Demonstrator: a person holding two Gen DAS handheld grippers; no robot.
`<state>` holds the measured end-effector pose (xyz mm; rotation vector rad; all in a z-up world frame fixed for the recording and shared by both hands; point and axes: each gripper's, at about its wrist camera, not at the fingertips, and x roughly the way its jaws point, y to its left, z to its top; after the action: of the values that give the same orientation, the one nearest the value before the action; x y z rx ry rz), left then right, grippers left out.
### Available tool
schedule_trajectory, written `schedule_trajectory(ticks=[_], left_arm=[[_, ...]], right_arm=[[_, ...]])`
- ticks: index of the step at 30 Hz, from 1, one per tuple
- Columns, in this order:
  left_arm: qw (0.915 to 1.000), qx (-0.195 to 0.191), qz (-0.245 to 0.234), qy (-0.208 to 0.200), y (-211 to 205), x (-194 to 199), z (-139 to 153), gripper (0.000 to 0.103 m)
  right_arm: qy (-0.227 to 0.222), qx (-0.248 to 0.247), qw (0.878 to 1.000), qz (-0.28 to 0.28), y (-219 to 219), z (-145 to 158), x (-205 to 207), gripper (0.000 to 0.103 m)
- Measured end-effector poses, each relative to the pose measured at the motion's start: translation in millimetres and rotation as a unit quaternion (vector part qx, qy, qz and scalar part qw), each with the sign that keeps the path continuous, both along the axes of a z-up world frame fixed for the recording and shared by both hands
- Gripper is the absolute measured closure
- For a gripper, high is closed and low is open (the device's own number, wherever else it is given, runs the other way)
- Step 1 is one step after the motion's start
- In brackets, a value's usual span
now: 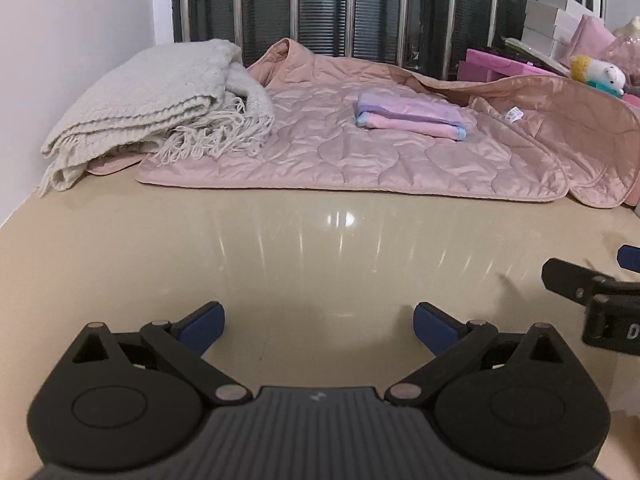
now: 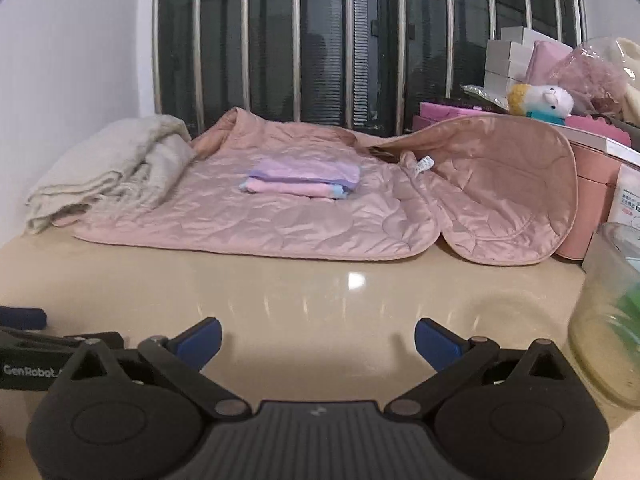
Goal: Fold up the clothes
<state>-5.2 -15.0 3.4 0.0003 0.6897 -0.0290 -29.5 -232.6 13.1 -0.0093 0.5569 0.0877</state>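
Observation:
A folded pink and lilac garment (image 1: 412, 116) lies on a pink quilted pad (image 1: 320, 152) at the back of the beige table (image 1: 304, 256); it also shows in the right wrist view (image 2: 304, 180) on the same pad (image 2: 260, 224). My left gripper (image 1: 319, 326) is open and empty, low over the bare table in front of the pad. My right gripper (image 2: 318, 342) is open and empty, level with it to the right. The right gripper's fingers (image 1: 576, 284) show at the right edge of the left wrist view.
A folded cream fringed blanket (image 1: 160, 108) lies at the back left against the wall. Pink boxes (image 2: 460, 114), white boxes and a plush toy (image 2: 540, 100) crowd the back right. A clear glass jar (image 2: 612, 312) stands close at the right. Barred window (image 2: 320, 40) behind.

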Motion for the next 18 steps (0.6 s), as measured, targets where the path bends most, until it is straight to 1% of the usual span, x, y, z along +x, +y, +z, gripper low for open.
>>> schedule_trajectory(ticks=[2, 5, 7, 10, 12, 18], left_arm=[[1.0, 0.002, 0.0, 0.001, -0.9, 5.5, -0.5, 0.0], [1.0, 0.005, -0.001, 0.001, -2.2, 13.9, -1.2, 0.0], [1.0, 0.007, -0.001, 0.002, -3.1, 19.4, -1.6, 0.0], [0.9999, 0.01, -0.001, 0.003, -4.5, 27.7, -2.3, 0.0], [0.9999, 0.011, 0.0, 0.003, -4.7, 27.0, -2.4, 0.001], [0.9999, 0.01, 0.003, 0.003, -6.2, 27.1, -2.2, 0.001]], right_arm=[[0.008, -0.007, 1.0, -0.004, 2.3, -2.7, 5.6, 0.0], [0.031, -0.003, 0.999, -0.005, 0.9, -6.1, 13.0, 0.0], [0.056, -0.004, 0.998, -0.005, 1.2, -9.9, 20.9, 0.0], [0.06, -0.005, 0.998, -0.004, 3.6, -11.8, 26.4, 0.0], [0.061, -0.005, 0.998, 0.003, 5.0, -12.4, 26.0, 0.0], [0.063, -0.005, 0.998, 0.0, 5.6, -12.6, 29.1, 0.0]])
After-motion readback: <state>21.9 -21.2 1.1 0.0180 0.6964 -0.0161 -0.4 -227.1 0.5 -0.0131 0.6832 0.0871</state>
